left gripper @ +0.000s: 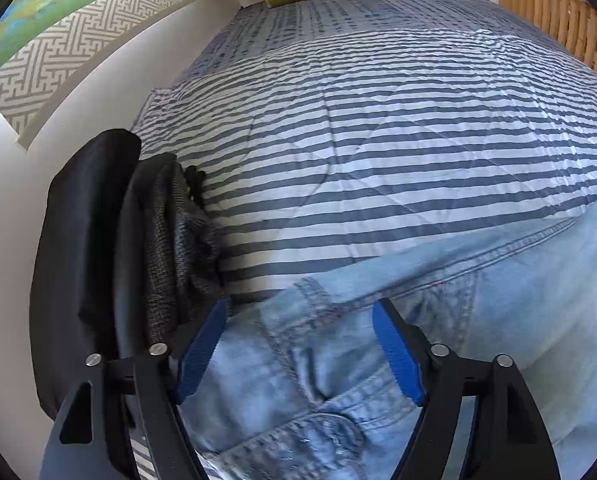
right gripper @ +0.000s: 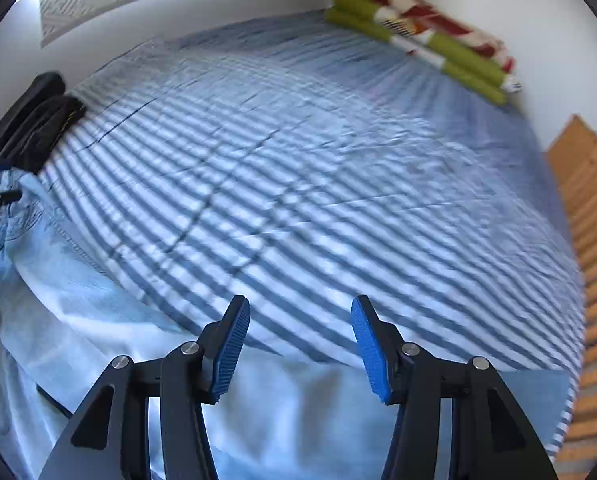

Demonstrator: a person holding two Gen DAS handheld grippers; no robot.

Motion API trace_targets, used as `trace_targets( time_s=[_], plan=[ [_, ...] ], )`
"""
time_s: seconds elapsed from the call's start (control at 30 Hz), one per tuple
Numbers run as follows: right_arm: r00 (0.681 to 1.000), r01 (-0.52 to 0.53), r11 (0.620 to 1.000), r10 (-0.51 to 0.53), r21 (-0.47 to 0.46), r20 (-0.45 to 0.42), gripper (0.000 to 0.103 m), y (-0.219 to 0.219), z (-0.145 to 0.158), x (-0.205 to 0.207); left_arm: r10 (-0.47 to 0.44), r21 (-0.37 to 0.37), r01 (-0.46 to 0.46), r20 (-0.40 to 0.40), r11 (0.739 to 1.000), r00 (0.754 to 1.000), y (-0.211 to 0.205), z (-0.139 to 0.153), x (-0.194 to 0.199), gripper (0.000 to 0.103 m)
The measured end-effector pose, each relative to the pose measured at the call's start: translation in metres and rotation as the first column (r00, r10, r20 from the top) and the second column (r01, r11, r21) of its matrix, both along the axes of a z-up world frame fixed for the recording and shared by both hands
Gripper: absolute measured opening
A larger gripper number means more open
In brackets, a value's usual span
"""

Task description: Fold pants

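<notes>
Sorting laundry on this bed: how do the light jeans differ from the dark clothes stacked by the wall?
The jeans are pale blue denim with visible seams; the dark clothes are black and grey, one of them knit. The jeans lie spread loosely along the near edge of the striped bedcover; the dark clothes sit folded in a compact stack at its side, against the wall. The jeans lie under both open tools; the stack lies beside them. Both rest on the same bedcover.

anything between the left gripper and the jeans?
Nothing visible. The left gripper hangs open right over the jeans, bare denim between its pads. The dark folded clothes sit off to its left.
</notes>
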State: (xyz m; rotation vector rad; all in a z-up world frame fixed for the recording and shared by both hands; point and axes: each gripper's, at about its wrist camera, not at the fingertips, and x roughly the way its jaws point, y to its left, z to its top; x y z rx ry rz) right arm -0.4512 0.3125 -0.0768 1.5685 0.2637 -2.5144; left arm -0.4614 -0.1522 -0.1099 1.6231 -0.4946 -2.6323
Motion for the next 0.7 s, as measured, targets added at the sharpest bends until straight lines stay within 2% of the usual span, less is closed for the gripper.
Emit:
trace_targets(
  time_s=[0.07, 0.13, 0.17, 0.2, 0.23, 0.27, 0.3, 0.33, 0.4, 0.47, 0.6, 0.7],
  plan=[
    [0.996, -0.051, 0.998, 0.053, -0.037, 0.069, 0.050, -0.015, -0.022, -0.004, -0.005, 0.039, 0.003, 0.044, 0.999, 0.999, -0.015, -0.005, -0.004, 0.081],
    [0.991, -0.088, 0.995, 0.093, -0.046, 0.101, 0.050, -0.023, -0.034, 0.000, -0.020, 0.037, 0.017, 0.068, 0.999, 0.997, -0.020, -0.013, -0.004, 0.081],
    [0.986, -0.110, 0.992, 0.118, -0.066, 0.122, 0.050, -0.025, -0.039, 0.004, -0.029, 0.034, 0.027, 0.070, 0.999, 0.997, -0.021, -0.016, -0.002, 0.072],
    [0.981, -0.127, 0.988, 0.138, -0.089, 0.136, 0.050, -0.026, -0.042, 0.008, -0.040, 0.041, 0.038, 0.072, 0.998, 0.997, -0.021, -0.019, 0.000, 0.052],
    [0.978, -0.137, 0.986, 0.151, -0.098, 0.145, 0.050, -0.026, -0.045, 0.013, -0.044, 0.032, 0.042, 0.073, 0.999, 0.996, -0.021, -0.023, 0.003, 0.040],
    [0.978, -0.142, 0.986, 0.153, -0.084, 0.145, 0.050, -0.026, -0.047, 0.017, -0.037, 0.012, 0.036, 0.070, 0.999, 0.997, -0.021, -0.026, 0.004, 0.020],
    [0.977, -0.147, 0.987, 0.156, -0.072, 0.148, 0.048, -0.028, -0.050, 0.022, -0.031, 0.015, 0.030, 0.074, 0.999, 0.997, -0.021, -0.028, 0.008, 0.012],
    [0.976, -0.152, 0.986, 0.160, -0.067, 0.146, 0.044, -0.028, -0.051, 0.028, -0.028, 0.027, 0.026, 0.066, 0.999, 0.997, -0.021, -0.028, 0.010, 0.010],
    [0.977, -0.156, 0.987, 0.160, -0.035, 0.141, 0.017, -0.031, -0.049, 0.039, -0.024, 0.034, 0.023, 0.034, 0.999, 0.999, -0.022, -0.023, 0.018, 0.008],
    [0.981, -0.165, 0.986, 0.160, 0.036, 0.109, 0.005, -0.034, -0.042, 0.050, -0.008, 0.069, 0.008, -0.006, 0.998, 1.000, -0.026, -0.009, 0.025, 0.008],
    [0.995, -0.104, 0.994, 0.103, 0.029, 0.011, 0.003, -0.027, -0.010, 0.059, 0.047, 0.160, -0.034, -0.081, 0.987, 0.996, -0.039, 0.025, 0.038, 0.007],
    [0.990, -0.027, 0.997, 0.036, 0.070, -0.137, 0.002, -0.030, 0.023, 0.053, 0.093, 0.232, -0.064, -0.117, 0.971, 0.989, -0.046, 0.049, 0.040, 0.007]
  ],
)
